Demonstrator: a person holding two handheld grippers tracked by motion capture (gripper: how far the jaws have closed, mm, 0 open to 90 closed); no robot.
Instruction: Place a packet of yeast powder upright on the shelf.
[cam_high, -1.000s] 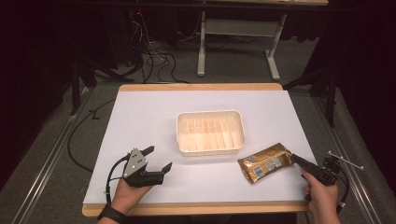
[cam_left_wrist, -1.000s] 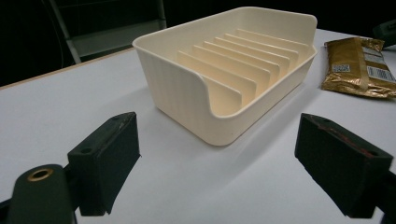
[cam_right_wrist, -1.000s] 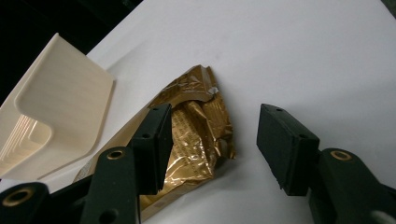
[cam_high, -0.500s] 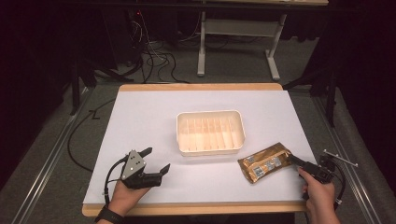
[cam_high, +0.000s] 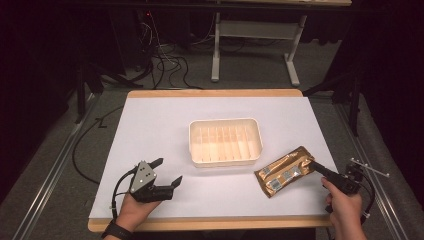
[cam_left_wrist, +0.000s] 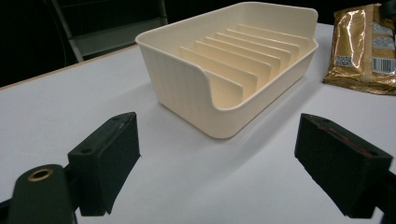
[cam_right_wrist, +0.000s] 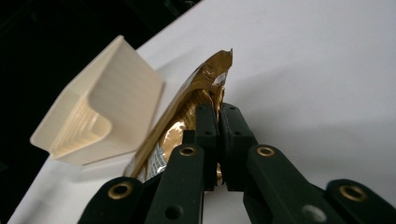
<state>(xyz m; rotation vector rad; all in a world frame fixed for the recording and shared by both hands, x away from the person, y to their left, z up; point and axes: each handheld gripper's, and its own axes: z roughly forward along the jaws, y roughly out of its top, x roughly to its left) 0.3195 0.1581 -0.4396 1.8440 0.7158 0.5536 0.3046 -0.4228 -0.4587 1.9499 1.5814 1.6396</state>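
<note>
Overhead, a crinkled gold packet (cam_high: 285, 171) lies right of the cream ribbed tray (cam_high: 225, 141) on the white table (cam_high: 150, 125), its edge pinched by the right gripper (cam_high: 320, 169). Nearer, the left gripper (cam_left_wrist: 215, 163) gapes wide toward the tray. Close up, black jaws clamp foil.

overhead forward-down; gripper cameras low, close
</note>
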